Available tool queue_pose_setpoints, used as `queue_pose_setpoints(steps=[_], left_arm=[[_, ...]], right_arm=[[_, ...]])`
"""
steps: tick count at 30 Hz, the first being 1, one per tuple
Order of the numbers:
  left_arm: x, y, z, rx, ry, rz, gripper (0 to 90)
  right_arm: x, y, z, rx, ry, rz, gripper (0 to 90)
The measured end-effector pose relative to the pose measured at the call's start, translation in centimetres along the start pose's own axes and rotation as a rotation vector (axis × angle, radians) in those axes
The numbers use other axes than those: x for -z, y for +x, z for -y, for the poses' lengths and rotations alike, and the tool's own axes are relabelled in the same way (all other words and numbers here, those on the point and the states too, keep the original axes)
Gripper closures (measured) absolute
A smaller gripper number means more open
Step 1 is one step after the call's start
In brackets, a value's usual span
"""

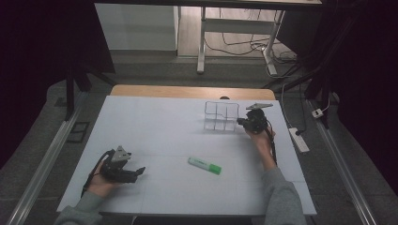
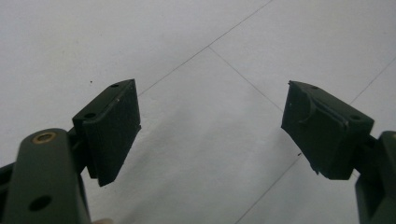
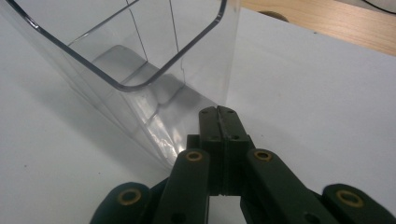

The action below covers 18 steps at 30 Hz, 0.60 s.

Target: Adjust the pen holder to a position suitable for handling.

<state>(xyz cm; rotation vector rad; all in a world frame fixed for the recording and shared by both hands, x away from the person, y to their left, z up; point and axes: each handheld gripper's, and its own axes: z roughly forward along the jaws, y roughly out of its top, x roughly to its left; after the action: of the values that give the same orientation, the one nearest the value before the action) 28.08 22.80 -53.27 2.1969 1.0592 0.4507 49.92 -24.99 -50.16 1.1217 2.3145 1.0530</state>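
Nearest the person, the left tool (image 1: pixel 136 172) rests low on the white bench (image 1: pixel 155 126) at its near left, held in the left hand (image 1: pixel 101 183). Its jaws stand wide apart with nothing but bare bench surface between them, as the left gripper view shows (image 2: pixel 210 126).

A little farther in, near the middle of the bench, the green and white highlighter pen (image 1: pixel 204 165) lies flat on its side. It is well apart from both tools, and nothing touches it.

Farther still, toward the far right, the clear plastic divided organiser box (image 1: pixel 221 116) stands upright on the bench. The right tool (image 1: pixel 241 122) is at its right side; in the right gripper view its jaws are pressed together (image 3: pixel 219 116), holding nothing, with the tip just beside or touching the lower wall of the box (image 3: pixel 140 74). Which of the two I cannot tell.

As I judge it, the work is putting the pen into the box, and it is barely begun. The box seems to be getting positioned or steadied, its compartments look empty, and the pen is not yet picked up. What is left is the grasp, the carry and the drop into a compartment.
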Motion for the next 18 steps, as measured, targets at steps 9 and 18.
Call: queue_pose_setpoints(steps=[9, 18], left_arm=[[-0.1, 0.0, 0.0, -0.003, 0.004, 0.002, 19.4], [-0.1, 0.0, 0.0, -0.004, 0.011, -0.002, 19.3]], right_arm=[[-0.5, 0.3, -0.2, -0.009, -0.009, -0.005, 89.4], [-1.4, 1.4, -0.7, 0.009, -0.005, -0.011, 89.4]])
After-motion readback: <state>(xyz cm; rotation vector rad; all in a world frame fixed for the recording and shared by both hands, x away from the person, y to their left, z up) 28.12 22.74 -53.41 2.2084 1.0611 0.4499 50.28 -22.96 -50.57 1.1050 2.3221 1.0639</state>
